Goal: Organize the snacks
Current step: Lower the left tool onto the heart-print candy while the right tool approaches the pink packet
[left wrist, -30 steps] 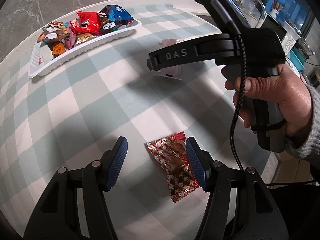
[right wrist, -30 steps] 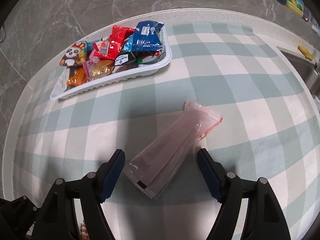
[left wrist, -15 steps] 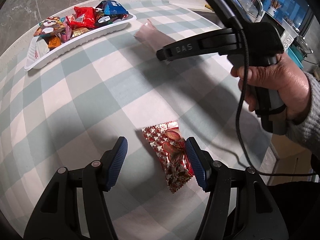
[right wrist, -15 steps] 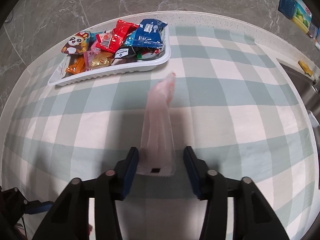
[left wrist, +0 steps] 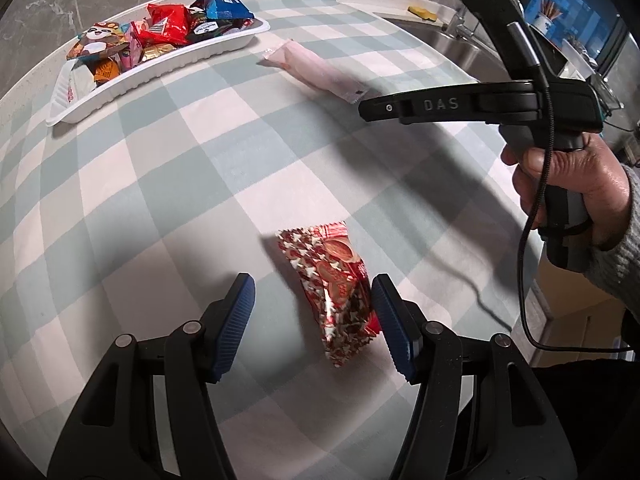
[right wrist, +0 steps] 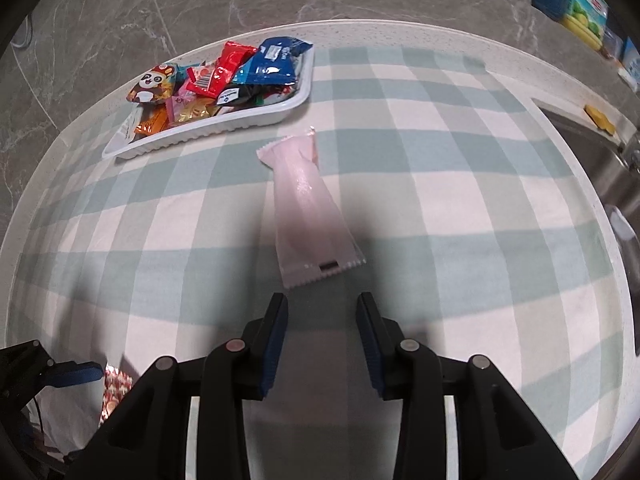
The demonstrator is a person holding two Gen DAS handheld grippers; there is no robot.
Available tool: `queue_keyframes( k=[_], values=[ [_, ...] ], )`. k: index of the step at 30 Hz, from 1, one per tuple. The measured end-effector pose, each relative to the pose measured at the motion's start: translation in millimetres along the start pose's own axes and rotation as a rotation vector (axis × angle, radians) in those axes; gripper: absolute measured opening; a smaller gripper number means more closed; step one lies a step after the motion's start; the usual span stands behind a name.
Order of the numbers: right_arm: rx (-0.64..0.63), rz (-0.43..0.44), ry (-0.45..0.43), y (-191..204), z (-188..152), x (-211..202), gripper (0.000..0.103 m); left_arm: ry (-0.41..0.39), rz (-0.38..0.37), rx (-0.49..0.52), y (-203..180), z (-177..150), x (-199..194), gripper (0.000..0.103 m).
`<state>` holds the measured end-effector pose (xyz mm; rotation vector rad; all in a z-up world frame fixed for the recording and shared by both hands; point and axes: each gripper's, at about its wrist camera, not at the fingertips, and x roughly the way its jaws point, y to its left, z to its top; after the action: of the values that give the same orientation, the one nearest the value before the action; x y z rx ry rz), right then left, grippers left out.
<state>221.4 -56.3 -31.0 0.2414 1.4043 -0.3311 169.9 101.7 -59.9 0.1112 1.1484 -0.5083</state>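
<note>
Change since half a second ago: pink packet point(right wrist: 306, 208) no longer between the right tongs point(right wrist: 322, 344); released, now flat on the checked cloth of the desk point(right wrist: 460, 240), just in front of the blue pads.
Meaning for the task: packet dropped short of the white tray point(right wrist: 224, 126), so probably not yet organized; a new grasp or a push likely needed to bring it in.
Pink packet, place: on the cloth, near the tray but apart from it, long axis pointing roughly toward the tray; serrated end with dark mark nearest to the right tongs.
Tray content: many coloured snack packs piled inside, red, blue, orange, one with a panda face.
Right tongs, state: partly open, nothing held, gap a little narrower than the near end of the packet.
Right hand point(left wrist: 576, 184), pose: wrapped around the grey handle, tool held raised over the desk, fingers of the tool pointing across toward the tray side.
Red packet point(left wrist: 334, 284), place: on the cloth between the fingers of the left tongs point(left wrist: 312, 320), close against the right pad; contact hard to confirm.
Left tongs, state: wide open, gripping nothing, same as one second ago, low over the desk.
Probable next step: closing of the left tongs on the red packet, then carrying to the tray.
</note>
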Motion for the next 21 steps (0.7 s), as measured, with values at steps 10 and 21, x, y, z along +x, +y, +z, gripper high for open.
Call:
queue_keyframes(
  k=[10, 21],
  values=[
    [0.006, 0.016, -0.023, -1, -2, -6, 0.046, 0.002, 0.054, 0.045, -12, 1, 8, 0.06],
    [-0.065, 0.001, -0.048, 10, 20, 1, 0.055, -0.044, 0.09, 0.054, 5, 7, 10, 0.06]
  ],
)
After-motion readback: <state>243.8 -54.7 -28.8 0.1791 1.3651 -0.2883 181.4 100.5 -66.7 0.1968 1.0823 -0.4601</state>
